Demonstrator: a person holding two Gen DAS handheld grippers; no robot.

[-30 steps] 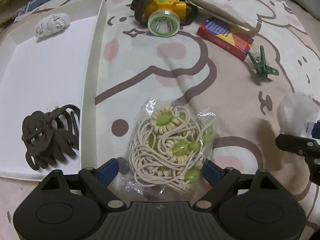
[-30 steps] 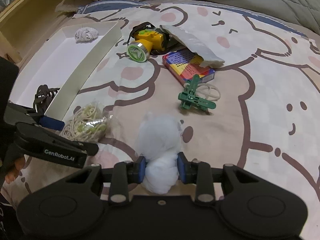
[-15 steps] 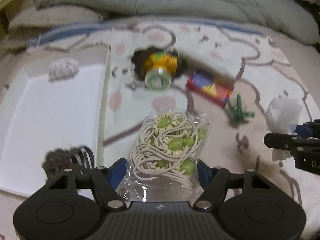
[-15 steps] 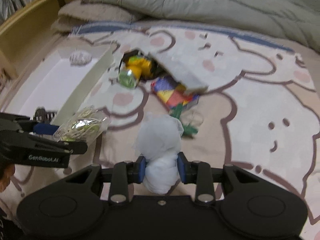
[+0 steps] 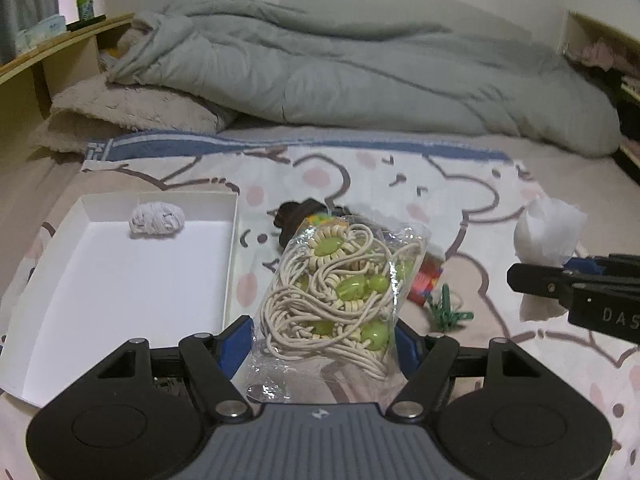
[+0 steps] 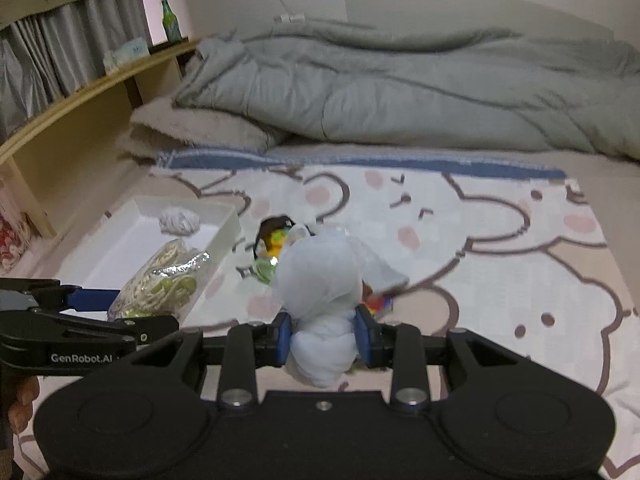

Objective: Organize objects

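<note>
Tray (image 5: 234,248) wall beside bagged cord (image 5: 336,292).

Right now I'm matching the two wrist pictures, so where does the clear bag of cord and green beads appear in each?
Left wrist: the bag of cord and beads is at lower centre, held in the left gripper.
Right wrist: the bag is at left of centre, in front of the white box.
Shared landmark: the white box beside it.

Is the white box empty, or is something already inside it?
Not empty. The white box holds a grey-white bundle by its far wall; most of its floor shows bare.
</note>
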